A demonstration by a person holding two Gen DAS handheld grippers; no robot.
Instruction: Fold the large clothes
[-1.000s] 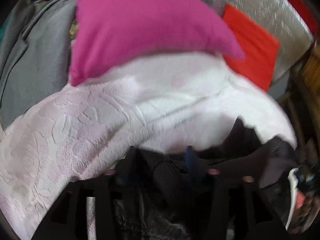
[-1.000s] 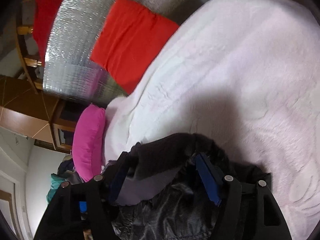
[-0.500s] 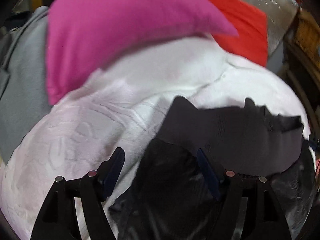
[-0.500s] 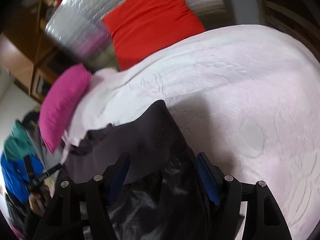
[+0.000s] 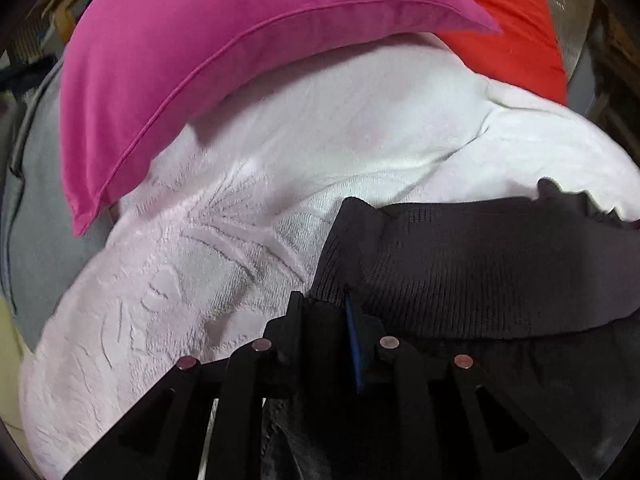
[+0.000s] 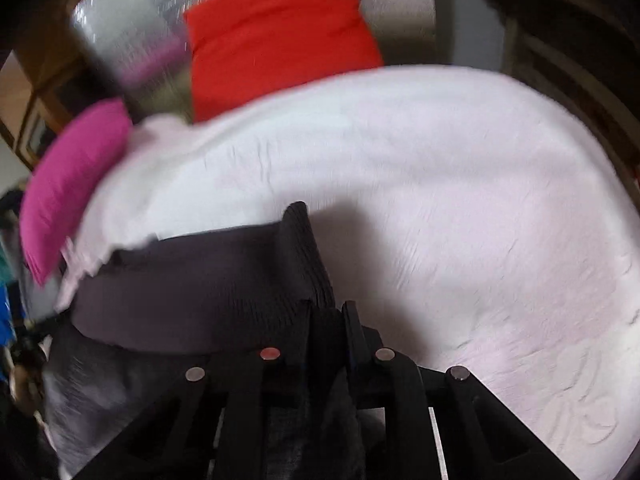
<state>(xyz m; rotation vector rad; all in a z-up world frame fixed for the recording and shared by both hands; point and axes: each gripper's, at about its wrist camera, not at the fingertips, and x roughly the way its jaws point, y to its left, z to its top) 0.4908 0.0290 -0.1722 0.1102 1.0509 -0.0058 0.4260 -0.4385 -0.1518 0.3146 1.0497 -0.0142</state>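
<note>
While both my tools point down at the bed (image 5: 280,184) and its pale embossed cover, my left tool (image 5: 324,312) is closing on one corner of the dark garment's (image 5: 480,264) ribbed band and my right tool (image 6: 326,312) is clamped on the other. The garment lies flat on the cover. A pink pillow (image 5: 224,48) and a red cushion (image 6: 276,36) lean on a silvery quilted headboard (image 6: 132,32).
</note>
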